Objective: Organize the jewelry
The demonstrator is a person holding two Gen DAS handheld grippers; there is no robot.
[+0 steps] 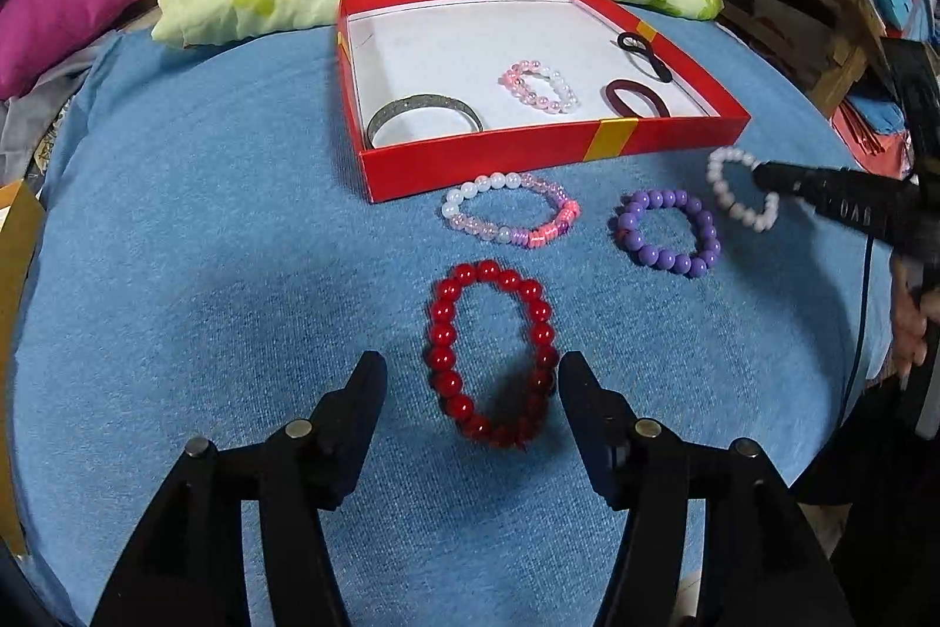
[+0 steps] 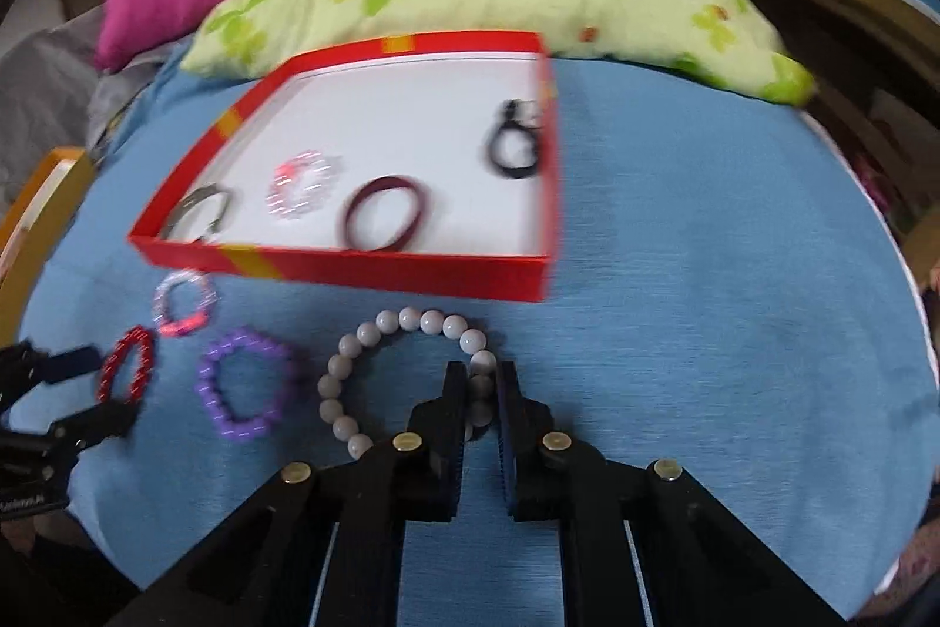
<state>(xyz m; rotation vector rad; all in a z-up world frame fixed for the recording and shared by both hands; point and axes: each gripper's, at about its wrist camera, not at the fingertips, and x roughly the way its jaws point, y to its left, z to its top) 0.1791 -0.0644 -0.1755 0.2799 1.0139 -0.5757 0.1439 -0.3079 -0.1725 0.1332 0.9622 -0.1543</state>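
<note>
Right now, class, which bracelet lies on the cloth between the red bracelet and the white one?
The purple bracelet lies between the red bracelet and white bracelet, clearest in the right wrist view.

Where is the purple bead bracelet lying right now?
In the left wrist view the purple bead bracelet lies on the blue cloth right of centre, in front of the red box, between the pink-and-white bracelet and the white bracelet.

left gripper (image 1: 473, 371) jaws apart, right gripper (image 2: 483, 380) clamped

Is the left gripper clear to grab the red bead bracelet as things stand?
Probably yes. The left gripper is open with the red bead bracelet lying flat between its fingers, nothing on or over it. The right gripper is off to the side, shut on the white bead bracelet.
</note>
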